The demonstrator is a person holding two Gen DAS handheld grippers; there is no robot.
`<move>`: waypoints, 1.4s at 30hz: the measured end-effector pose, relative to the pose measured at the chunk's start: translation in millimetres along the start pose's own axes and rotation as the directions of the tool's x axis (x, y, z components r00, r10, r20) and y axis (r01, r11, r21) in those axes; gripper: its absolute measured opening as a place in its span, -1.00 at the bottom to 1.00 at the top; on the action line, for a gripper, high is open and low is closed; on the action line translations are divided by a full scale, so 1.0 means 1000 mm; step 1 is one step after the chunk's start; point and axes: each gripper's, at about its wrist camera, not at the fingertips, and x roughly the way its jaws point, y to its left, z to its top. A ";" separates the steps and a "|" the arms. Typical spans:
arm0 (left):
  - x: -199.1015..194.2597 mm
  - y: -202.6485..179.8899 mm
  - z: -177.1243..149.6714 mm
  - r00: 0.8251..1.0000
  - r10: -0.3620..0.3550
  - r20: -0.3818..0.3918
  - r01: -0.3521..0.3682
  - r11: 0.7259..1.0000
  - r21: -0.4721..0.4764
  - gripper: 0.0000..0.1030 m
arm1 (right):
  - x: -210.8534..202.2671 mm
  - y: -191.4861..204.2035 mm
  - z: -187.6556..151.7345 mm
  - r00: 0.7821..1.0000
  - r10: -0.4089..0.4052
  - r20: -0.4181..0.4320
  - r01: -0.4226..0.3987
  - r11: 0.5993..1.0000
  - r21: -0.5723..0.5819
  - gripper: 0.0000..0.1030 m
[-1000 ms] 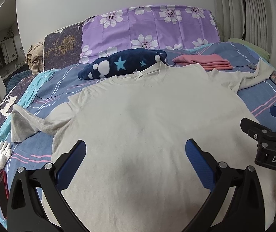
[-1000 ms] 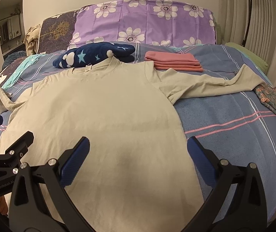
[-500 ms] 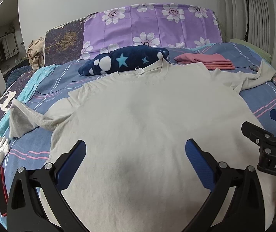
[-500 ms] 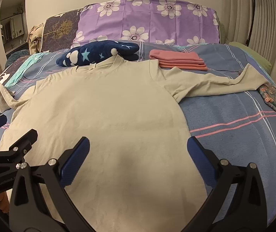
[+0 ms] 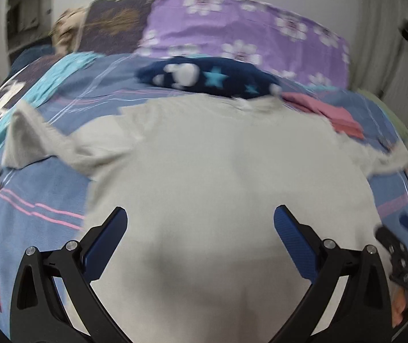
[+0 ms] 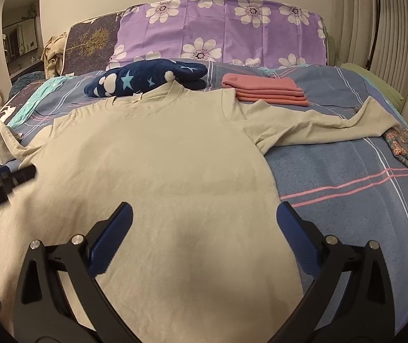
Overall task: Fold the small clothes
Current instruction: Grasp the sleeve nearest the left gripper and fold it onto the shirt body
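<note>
Lying flat on a striped bed, a beige T-shirt is spread face down with both sleeves out, probably smoothed so the first fold can start. The left gripper and right gripper hover over its lower half, jaws wide apart and holding nothing. The right view shows sharply a folded pink stack beyond the collar and a starry navy garment; the left view is blurred but shows the left sleeve more fully.
</note>
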 end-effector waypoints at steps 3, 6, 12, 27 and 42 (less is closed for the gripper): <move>0.005 0.057 0.037 0.979 0.205 0.017 -0.202 0.973 -0.115 0.97 | 0.002 -0.001 0.002 1.000 -0.001 -0.005 0.001 1.000 -0.002 0.96; 0.013 0.117 0.080 0.919 0.394 0.011 -0.381 0.894 -0.238 0.97 | 0.002 0.000 0.005 1.000 -0.010 -0.003 0.010 1.000 -0.027 0.96; 0.066 0.206 0.146 0.832 0.537 -0.137 -0.552 0.780 -0.295 0.11 | 0.002 0.003 0.017 0.999 -0.044 0.003 0.044 0.994 -0.096 0.96; 0.004 0.045 0.147 0.983 0.005 0.182 -0.011 0.999 0.031 -0.90 | 0.016 -0.009 0.019 0.999 -0.048 -0.022 0.046 0.998 -0.051 0.96; 0.047 0.020 0.105 0.962 0.210 0.175 -0.248 0.939 0.239 0.25 | 0.019 -0.059 0.010 0.991 -0.118 -0.068 0.121 0.992 0.031 0.96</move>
